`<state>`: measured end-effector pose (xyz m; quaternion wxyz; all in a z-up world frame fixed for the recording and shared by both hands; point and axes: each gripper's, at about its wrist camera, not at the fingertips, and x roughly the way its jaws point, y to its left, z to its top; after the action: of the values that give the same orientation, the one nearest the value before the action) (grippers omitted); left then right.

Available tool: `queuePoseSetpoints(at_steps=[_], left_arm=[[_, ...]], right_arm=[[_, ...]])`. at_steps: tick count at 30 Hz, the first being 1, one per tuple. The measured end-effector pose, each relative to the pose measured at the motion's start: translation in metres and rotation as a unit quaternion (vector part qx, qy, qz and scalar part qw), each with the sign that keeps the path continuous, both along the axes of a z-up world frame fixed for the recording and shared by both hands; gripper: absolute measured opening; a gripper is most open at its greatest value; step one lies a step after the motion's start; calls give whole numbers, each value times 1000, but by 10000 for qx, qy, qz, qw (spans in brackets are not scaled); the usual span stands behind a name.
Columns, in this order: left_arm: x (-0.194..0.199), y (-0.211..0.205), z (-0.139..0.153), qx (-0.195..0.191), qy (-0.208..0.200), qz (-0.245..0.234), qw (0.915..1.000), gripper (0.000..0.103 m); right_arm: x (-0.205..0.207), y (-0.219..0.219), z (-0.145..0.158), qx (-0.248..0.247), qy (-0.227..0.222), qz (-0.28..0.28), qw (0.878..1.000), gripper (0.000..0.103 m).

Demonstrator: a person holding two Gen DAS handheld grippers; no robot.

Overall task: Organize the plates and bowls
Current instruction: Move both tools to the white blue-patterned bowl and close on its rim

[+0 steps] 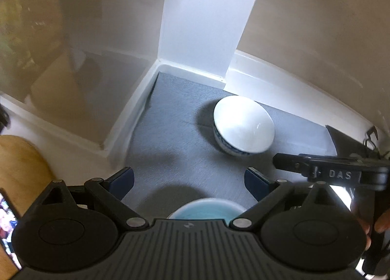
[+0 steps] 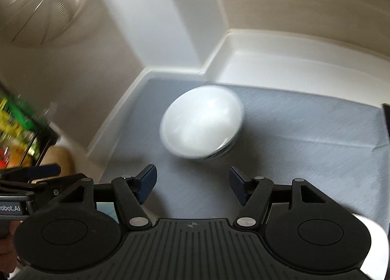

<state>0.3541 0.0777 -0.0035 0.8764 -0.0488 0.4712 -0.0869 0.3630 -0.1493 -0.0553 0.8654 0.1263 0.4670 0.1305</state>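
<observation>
A white bowl [image 1: 243, 125] with a blue patterned rim stands on a grey mat [image 1: 170, 133] near the back corner; it also shows, blurred, in the right wrist view [image 2: 201, 122]. A light blue bowl [image 1: 204, 209] sits just below my left gripper [image 1: 189, 181], which is open and empty above the mat. My right gripper [image 2: 192, 186] is open and empty, a short way in front of the white bowl. The right gripper's body [image 1: 336, 174] shows at the right of the left wrist view.
White raised ledges [image 1: 136, 109] and a white pillar [image 1: 202, 24] border the mat at the back. A wooden board [image 1: 19, 170] lies at the left. A metal mesh strainer [image 2: 36, 4] hangs upper left. Colourful packaging [image 2: 17, 131] sits at the left.
</observation>
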Motion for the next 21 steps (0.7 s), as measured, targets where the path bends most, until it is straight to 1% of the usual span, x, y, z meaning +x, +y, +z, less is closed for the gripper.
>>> queuePoseSetpoints(at_steps=[2,5,9,12,20,21], left_arm=[[16,-4,-6,-192,130,79,9997,99],[39,-10,-16,-336,251,186,9989,99],[62,-30,-24,-201,207,193,9994,99],[76,-43,-32,-138,168,194,9996,99],[109,-55,-56,1,405,360,9985,99],[115,-57,-61,4,473,375,9982,99]], right_arm=[[7,-8,-1,-13,-67,-151,9999,68],[20,-18,-4,-48,-177,-395,9991,68],[40,-27,-15,-180,-226,-546,9981,65],[53,-31,-23,-127,-163,-617,9979,63],[75,-28,-47,-217,90,-603,9979,62],[77,-27,-50,-232,129,-603,9978,60]])
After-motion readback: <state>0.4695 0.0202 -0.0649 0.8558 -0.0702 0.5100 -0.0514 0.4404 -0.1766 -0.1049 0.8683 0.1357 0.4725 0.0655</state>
